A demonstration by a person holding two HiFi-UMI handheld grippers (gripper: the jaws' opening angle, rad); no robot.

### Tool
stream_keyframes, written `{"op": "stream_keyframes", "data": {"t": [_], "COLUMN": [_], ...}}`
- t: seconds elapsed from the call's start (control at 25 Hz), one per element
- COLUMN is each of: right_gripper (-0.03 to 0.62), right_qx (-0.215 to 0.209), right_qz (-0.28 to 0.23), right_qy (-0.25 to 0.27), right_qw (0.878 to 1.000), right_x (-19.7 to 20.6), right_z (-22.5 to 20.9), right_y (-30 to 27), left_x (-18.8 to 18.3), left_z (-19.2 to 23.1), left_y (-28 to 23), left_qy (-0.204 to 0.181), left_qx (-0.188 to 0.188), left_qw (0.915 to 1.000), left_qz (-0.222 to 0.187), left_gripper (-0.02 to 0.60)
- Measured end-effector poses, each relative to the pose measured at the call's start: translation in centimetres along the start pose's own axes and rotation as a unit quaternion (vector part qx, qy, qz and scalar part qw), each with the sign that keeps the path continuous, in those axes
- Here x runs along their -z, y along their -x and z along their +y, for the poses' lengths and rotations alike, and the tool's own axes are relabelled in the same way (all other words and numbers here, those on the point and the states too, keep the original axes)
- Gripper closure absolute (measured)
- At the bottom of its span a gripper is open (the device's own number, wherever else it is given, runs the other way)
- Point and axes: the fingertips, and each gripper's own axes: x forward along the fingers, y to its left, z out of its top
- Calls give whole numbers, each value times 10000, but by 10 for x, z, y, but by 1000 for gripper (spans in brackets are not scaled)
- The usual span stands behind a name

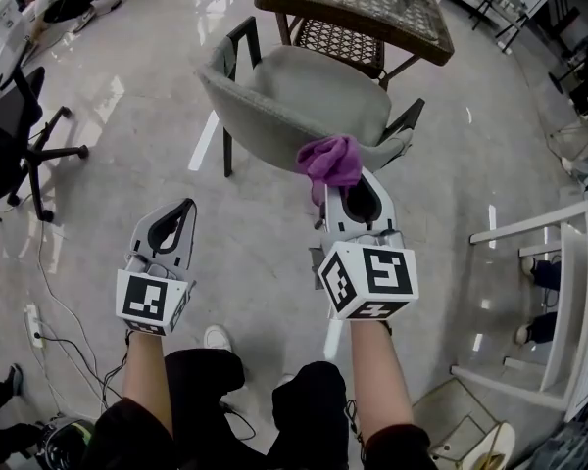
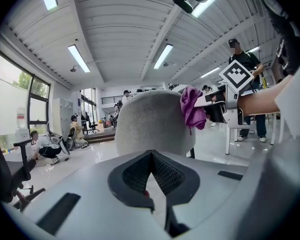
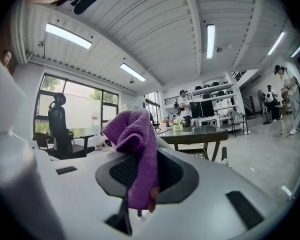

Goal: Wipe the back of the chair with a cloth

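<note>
At one chair's back (image 1: 265,116), one purple cloth (image 1: 330,160) tight in the right hand-held gripper (image 1: 351,186) (left hand-held gripper (image 1: 184,210) closed, empty).

Purple cloth (image 1: 330,159) in right claw (image 1: 345,182) against grey chair back (image 1: 260,116); left claw (image 1: 184,208) aside.

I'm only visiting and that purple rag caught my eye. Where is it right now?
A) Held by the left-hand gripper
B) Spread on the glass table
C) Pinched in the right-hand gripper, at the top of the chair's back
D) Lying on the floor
C: the purple cloth is clamped in the right gripper at the top edge of the grey chair; the left gripper is shut on nothing.
</note>
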Motion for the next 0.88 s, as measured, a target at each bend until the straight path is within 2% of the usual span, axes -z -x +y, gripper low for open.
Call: {"op": "stream_keyframes", "data": {"t": [0.24, 0.52, 0.68, 0.88], "right_gripper": [500, 500, 502, 501], "right_qx": [355, 441, 155, -515], "right_qz": [-158, -394, -687, -676], "right_qy": [-123, 84, 227, 707], "right_qw": [9992, 9982, 9973, 9939], "right_x": [2, 5, 8, 44], "right_z": [-35, -58, -39, 23], "right_y": [6, 11, 20, 10], "left_x": [23, 42, 61, 78], "left_z": [-3, -2, 5, 14], "left_y": [-11, -21, -22, -16], "left_qy": [0, -125, -303, -306], "left_qx": [64, 28, -78, -266], "left_qw": [10000, 9996, 9990, 9984], "left_qz": [-75, -242, -305, -386], "left_gripper": [572, 572, 572, 572]}}
